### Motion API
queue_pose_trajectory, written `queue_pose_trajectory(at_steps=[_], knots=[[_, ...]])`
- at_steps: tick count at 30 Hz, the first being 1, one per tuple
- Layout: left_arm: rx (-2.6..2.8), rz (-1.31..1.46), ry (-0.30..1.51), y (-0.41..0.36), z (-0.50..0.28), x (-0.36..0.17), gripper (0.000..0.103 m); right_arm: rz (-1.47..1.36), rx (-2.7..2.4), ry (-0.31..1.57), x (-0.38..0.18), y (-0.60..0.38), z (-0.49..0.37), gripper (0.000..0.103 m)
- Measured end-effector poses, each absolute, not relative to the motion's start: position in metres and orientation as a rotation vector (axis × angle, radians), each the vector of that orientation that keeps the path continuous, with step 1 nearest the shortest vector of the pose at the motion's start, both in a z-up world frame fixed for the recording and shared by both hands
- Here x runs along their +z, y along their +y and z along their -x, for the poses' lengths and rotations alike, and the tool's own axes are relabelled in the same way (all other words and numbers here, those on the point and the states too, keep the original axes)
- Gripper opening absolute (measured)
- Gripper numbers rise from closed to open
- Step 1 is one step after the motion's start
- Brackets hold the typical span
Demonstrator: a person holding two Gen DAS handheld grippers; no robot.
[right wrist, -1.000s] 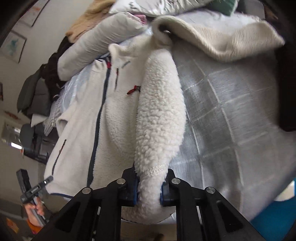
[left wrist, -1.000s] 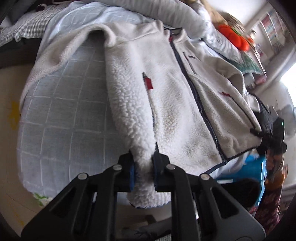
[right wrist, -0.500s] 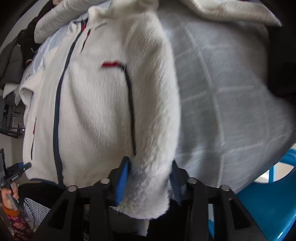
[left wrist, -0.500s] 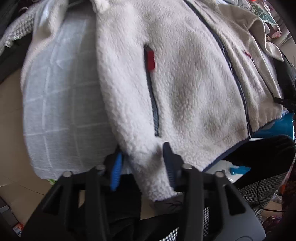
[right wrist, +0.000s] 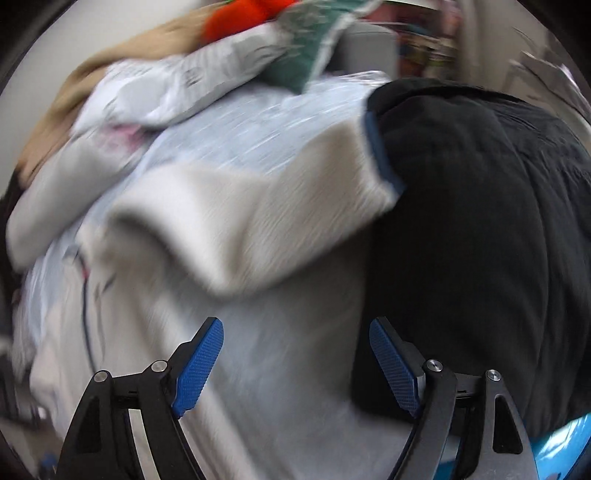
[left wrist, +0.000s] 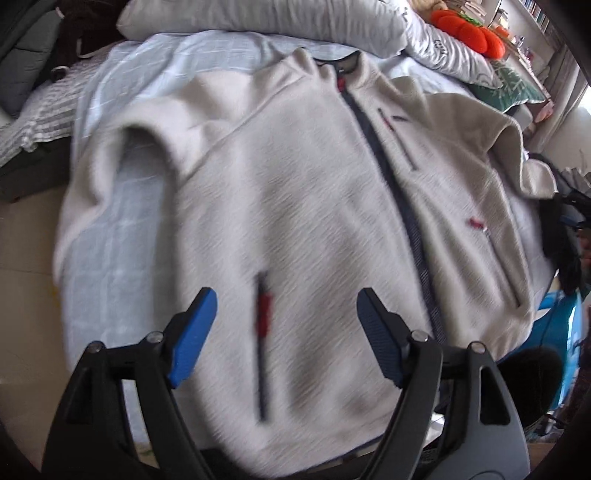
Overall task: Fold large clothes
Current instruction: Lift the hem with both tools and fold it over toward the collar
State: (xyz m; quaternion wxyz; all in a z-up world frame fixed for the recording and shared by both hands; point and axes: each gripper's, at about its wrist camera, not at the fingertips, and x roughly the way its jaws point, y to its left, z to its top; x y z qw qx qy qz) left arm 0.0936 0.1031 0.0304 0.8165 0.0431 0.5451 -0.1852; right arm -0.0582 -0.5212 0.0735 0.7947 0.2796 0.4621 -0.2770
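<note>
The left tongs (left wrist: 286, 325) stand wide open with nothing between their blue pads (left wrist: 190, 338); both pads hang clear above the cloth. Directly under and ahead of them lies the white fleece jacket (left wrist: 314, 206), spread front-up on the bed (left wrist: 110, 236). Between the two pads runs a dark pocket zip with a red pull (left wrist: 263, 314). Just right of the right pad the navy front zipper (left wrist: 399, 192) climbs away to the collar (left wrist: 332, 62) at the far side. To the left of the tongs the near sleeve (left wrist: 96, 170) bends in a loop beside the body, with pale checked bedding showing inside it. Beyond the collar lie a white pillow (left wrist: 266, 18) and, far right, an orange cushion (left wrist: 469, 29). The view is blurred.

The right tongs (right wrist: 295, 354) are likewise fully spread, their blue pads (right wrist: 199, 365) holding nothing. Under and ahead of them is the jacket's white fleece (right wrist: 258, 387). Just beyond, the other sleeve (right wrist: 266, 214) lies folded across, its blue-edged cuff (right wrist: 380, 155) pointing far right and touching a black garment (right wrist: 480, 240) that fills the right side next to the right pad. Farther off sit a printed pillow (right wrist: 192, 77), a green cushion (right wrist: 306, 55) and a tan blanket (right wrist: 74, 92). This view is heavily blurred, so finer detail cannot be told.
</note>
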Motion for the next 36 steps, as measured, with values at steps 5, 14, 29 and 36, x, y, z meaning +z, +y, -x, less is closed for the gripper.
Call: queue_pose_trajectory(at_steps=[5,14,29,36], knots=[[-0.455,-0.123,1.166,0.053,-0.12,0.028,0.078,-0.628,-0.674,0.973,0.057,-0.546,0.019,0.083],[-0.579,-0.283,1.086,-0.063,-0.184,0.014,0.078,-0.443,-0.809,0.95,0.046,-0.567,-0.039,0.012],[-0.722,-0.219,0.842,-0.272,-0.297,-0.034,0.023,-0.025,-1.267,0.694,0.132,-0.696,-0.068,0.009],[-0.73,-0.187,0.911,-0.302,-0.326,-0.08,0.023,-0.066,-1.279,0.834,0.089,-0.726,-0.078,0.019]])
